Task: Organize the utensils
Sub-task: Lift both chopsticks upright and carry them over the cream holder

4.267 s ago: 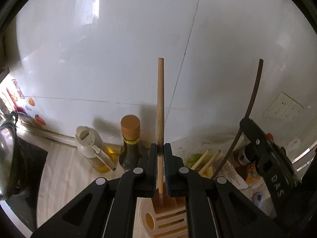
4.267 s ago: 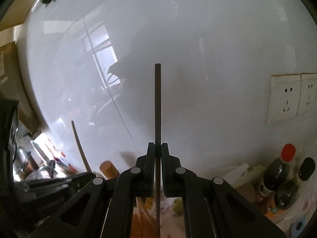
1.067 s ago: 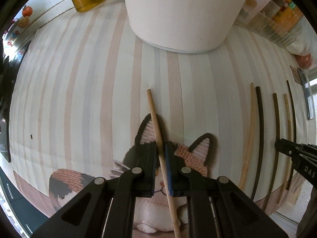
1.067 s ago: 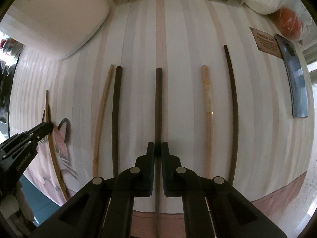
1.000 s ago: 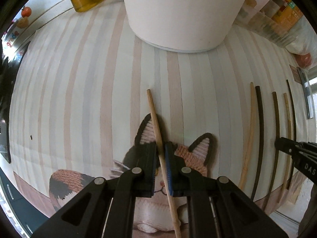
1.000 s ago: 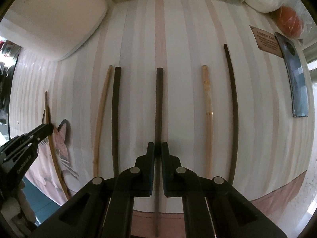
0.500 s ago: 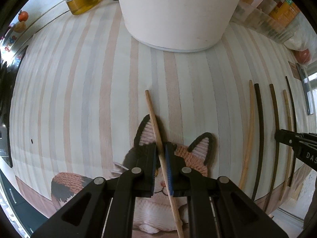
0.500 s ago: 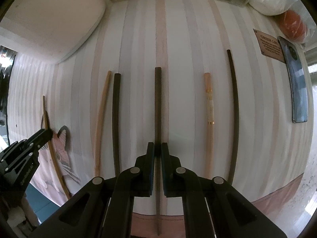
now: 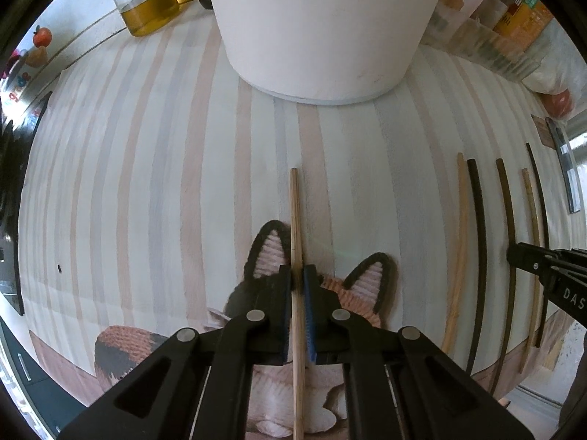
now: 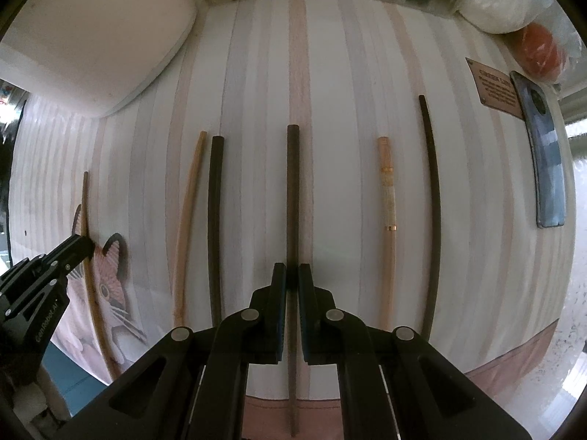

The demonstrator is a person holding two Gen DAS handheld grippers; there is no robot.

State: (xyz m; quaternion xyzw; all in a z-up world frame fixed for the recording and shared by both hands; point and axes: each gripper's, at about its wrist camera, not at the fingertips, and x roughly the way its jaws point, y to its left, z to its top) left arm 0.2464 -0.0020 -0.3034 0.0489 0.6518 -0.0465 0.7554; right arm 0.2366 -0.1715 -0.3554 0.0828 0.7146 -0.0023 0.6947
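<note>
A striped cloth point(image 9: 154, 168) covers the desk, and a big white container point(image 9: 323, 25) stands at its far edge, with an oil bottle point(image 9: 146, 0) to its far left. A moment ago both chopsticks were held upright against the wall above a holder; now both point down over the cloth, so they have been taken out to be laid in the row.

In the right wrist view four chopsticks already lie parallel: a pale one point(image 10: 189, 220) and a dark one point(image 10: 215, 220) on the left, a banded light one point(image 10: 388, 227) and a thin dark one point(image 10: 433, 212) on the right. The right tongs point(image 10: 292, 280) are clamped on a dark chopstick point(image 10: 292, 190) that sits in the gap between these pairs.

The left tongs point(image 9: 298, 282) grip a light wooden chopstick point(image 9: 295, 220) over a cat-shaped mat point(image 9: 367, 282), well left of the row. Over the last second that chopstick has straightened to run parallel with the stripes.

Release looks near for both, though whether either stick touches the cloth I cannot tell.
</note>
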